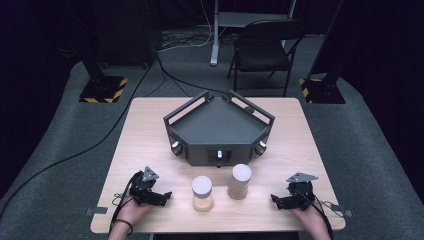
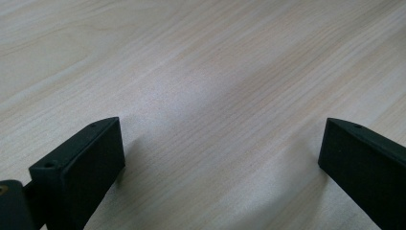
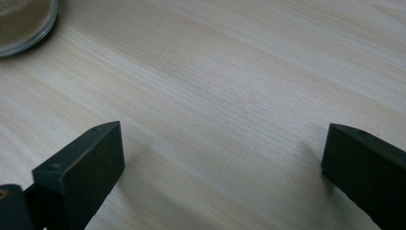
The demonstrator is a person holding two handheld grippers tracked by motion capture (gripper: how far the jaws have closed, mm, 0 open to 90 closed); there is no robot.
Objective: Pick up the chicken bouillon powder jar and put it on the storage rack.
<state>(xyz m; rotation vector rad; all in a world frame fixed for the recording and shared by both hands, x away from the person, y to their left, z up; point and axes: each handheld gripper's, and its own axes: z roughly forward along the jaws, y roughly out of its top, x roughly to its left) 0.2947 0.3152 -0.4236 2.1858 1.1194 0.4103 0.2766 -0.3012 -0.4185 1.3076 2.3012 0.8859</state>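
Two lidded jars of tan powder stand near the table's front: one jar (image 1: 202,193) left of centre, a taller jar (image 1: 239,181) just right of it. My left gripper (image 1: 161,198) rests on the wood at the front left, open, its jaws pointing toward the jars. In the left gripper view its black jaws stand wide apart over bare wood (image 2: 210,96). At the front right my right gripper (image 1: 278,201) lies open, pointing left. In the right gripper view a jar's base (image 3: 21,21) sits at the top left corner, well clear of the jaws.
A dark angular tray (image 1: 220,127) with railed walls and knobs on its front faces stands at the table's middle and back. Behind the table are a black folding chair (image 1: 264,50), a desk leg (image 1: 215,35) and two stands with striped bases (image 1: 103,89).
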